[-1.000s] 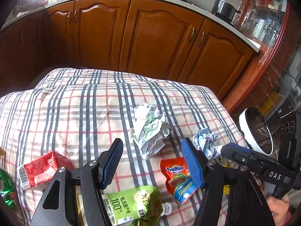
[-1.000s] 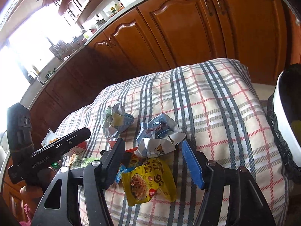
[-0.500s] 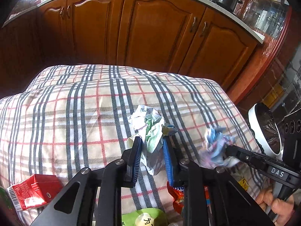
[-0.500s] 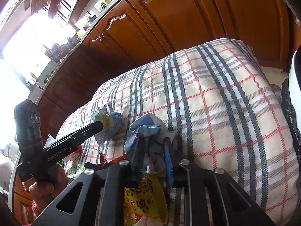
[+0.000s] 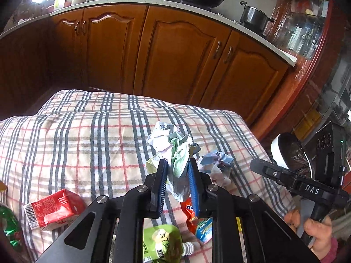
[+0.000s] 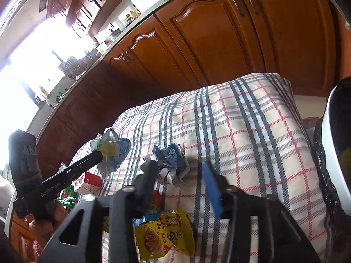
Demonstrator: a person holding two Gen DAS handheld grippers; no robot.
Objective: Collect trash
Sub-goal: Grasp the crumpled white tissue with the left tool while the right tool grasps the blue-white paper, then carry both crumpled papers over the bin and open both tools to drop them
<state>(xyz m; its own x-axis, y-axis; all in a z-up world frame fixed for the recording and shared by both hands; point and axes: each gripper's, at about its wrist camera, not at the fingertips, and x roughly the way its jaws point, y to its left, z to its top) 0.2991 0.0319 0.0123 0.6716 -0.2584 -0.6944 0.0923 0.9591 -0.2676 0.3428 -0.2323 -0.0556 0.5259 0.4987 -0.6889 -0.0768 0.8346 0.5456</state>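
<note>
The left gripper (image 5: 177, 171) is squeezed tight on a green and white paper ball (image 5: 173, 151), which sticks up and out past the tips of its two blue pads (image 5: 193, 186). The right gripper (image 6: 178, 175) is spread wide and holds nothing. A blue and white paper ball (image 6: 172, 164) lies on the cloth between its jaws, close up against the left jaw and far from the right one. It looks about as wide as it is long, so it has no long side to line up with. The white bin (image 6: 335, 153) with its black bag stands off to the right of the right gripper's jaws, past the edge of the cloth. From the left gripper's jaws the bin is much farther, off to the right and a bit ahead. So the right hand is nearer the bin, and the held ball must cross over to the right to get there. Below and behind the jaws lie more bits: a red carton (image 5: 52, 208), a green pouch (image 5: 163, 245) and a yellow snack bag (image 6: 164, 234). Everything rests on a soft checked cloth (image 5: 76, 142) that bulges and dips, so light things may roll. Brown kitchen cupboards (image 5: 179, 59) stand behind.
</note>
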